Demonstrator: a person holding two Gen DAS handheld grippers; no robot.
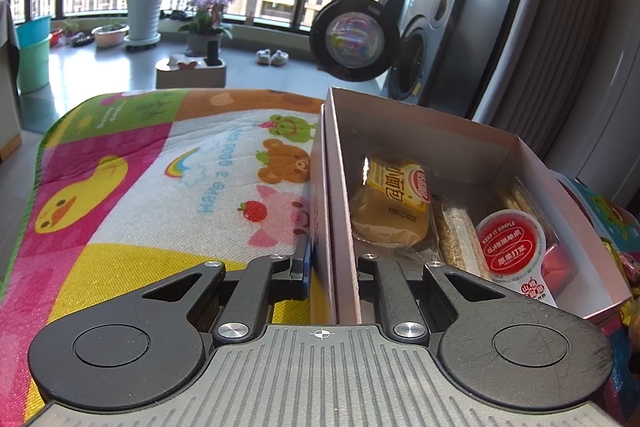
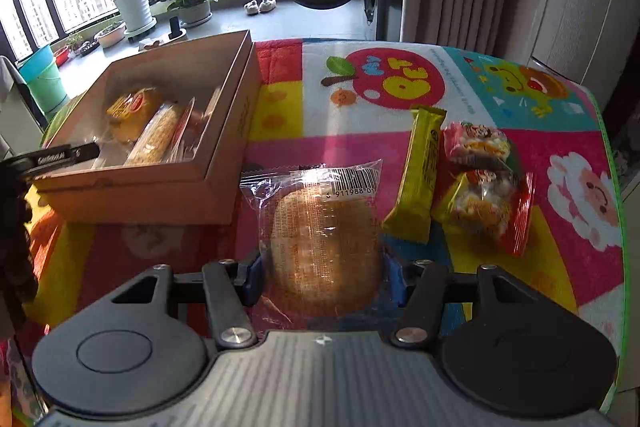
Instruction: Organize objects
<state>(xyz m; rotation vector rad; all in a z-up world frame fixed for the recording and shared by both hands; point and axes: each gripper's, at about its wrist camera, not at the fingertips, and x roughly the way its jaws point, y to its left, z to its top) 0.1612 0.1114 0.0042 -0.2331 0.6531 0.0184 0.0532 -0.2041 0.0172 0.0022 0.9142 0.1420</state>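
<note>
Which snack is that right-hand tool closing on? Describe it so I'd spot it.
Start at the cardboard box on the colourful mat. Just right of it lies a round bread bun in clear wrap, between the right gripper fingers. Unlike the yellow bar beside it, its wrapper is see-through with a barcode.

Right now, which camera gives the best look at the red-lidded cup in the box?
The left wrist view: the red-lidded cup sits close, its label facing the camera, beside a yellow bread packet in the box. In the right wrist view, only a red sliver shows among the packets.
</note>
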